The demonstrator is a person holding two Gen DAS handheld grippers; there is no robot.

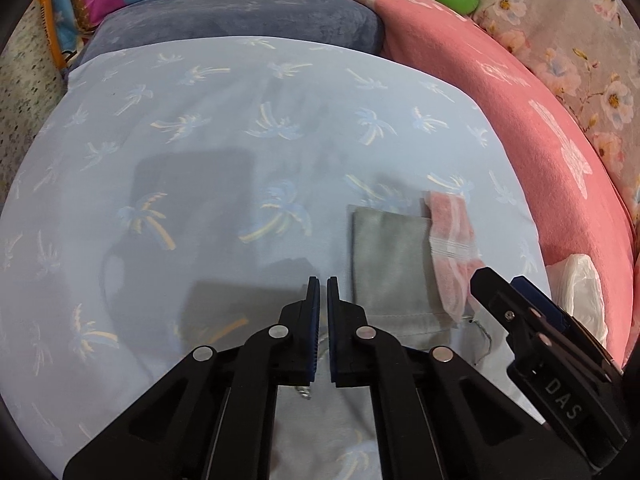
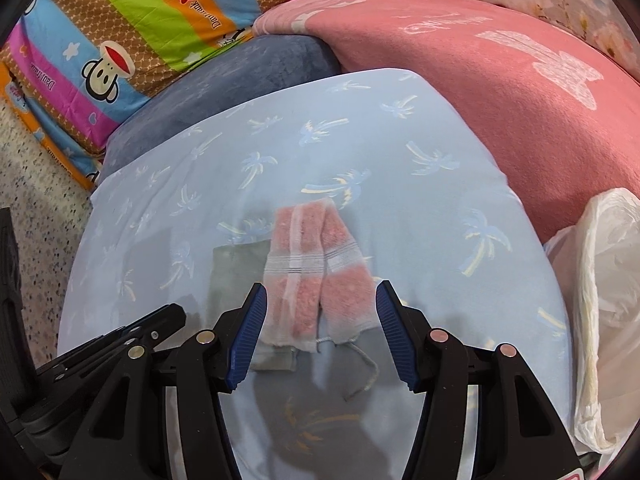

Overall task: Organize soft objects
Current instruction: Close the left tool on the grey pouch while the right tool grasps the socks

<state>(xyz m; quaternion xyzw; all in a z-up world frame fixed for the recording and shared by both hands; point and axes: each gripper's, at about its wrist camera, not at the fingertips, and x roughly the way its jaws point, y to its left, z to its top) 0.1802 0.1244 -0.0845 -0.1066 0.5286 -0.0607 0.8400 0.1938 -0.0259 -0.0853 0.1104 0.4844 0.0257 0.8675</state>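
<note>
A folded pink and white towel (image 2: 316, 276) lies on a pale blue sheet with palm trees (image 2: 360, 160), partly over a flat grey cloth (image 2: 236, 268). My right gripper (image 2: 322, 312) hangs open just above the towel's near end, one finger on each side. The left wrist view has the grey cloth (image 1: 390, 260) and the pink towel (image 1: 452, 244) to the right of my left gripper (image 1: 323, 284), which is shut with nothing between its fingers. The right gripper (image 1: 504, 284) enters there from the lower right.
A pink blanket (image 2: 500, 92) rises along the right side and a dark blue cushion (image 2: 240, 80) sits behind the sheet. A white plastic bag (image 2: 608, 300) lies at the right edge. Striped cartoon bedding (image 2: 120, 40) is stacked at the back left beside speckled floor (image 2: 36, 216).
</note>
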